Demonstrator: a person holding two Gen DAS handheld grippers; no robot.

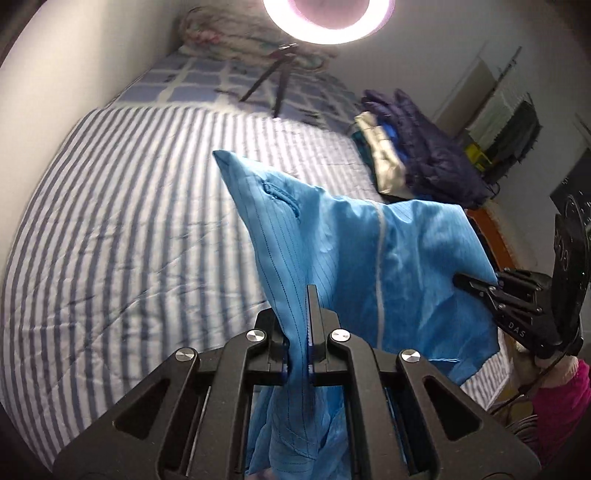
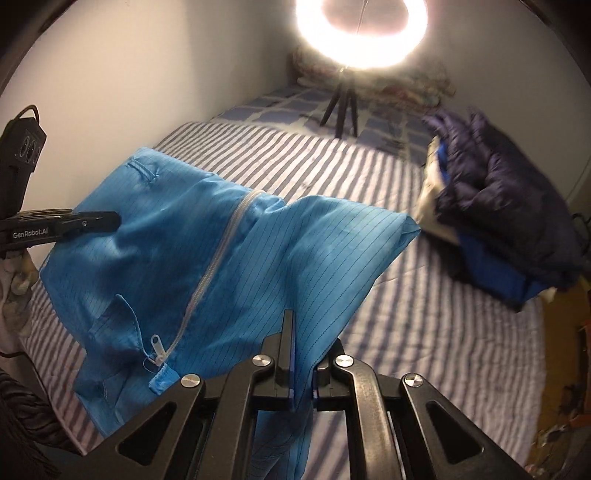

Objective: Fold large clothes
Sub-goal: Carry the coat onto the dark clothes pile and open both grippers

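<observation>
**Blue zip garment held aloft between two grippers above the striped bed**

A light-blue pinstriped garment (image 1: 354,251) with a white zipper (image 2: 218,254) is held in the air over the blue-and-white striped quilt (image 1: 122,229) of a bed. One bunched edge is pinched between the pressed-together fingers of the left gripper (image 1: 302,332), with loose cloth hanging down between its linkage arms. Another edge is clamped by the right gripper (image 2: 300,354), whose fingers are likewise closed tight on the fabric. In the left wrist view the right gripper is seen at the far right, biting the garment's side edge; in the right wrist view the left gripper is seen at the left, its tip lying against the cloth. The garment is spread between the two grips, folded over along its upper line, with the zipper pull (image 2: 157,349) hanging near the lower hem.

Farther along the bed a small tripod (image 2: 341,107) carrying a glowing ring light (image 2: 360,33) is stood on a checked blue sheet (image 1: 192,79). A pile of folded clothes topped by a dark navy puffer jacket (image 2: 509,206) is placed at the bed's right side. A patterned bundle of bedding (image 1: 218,35) is seen against the far wall.
</observation>
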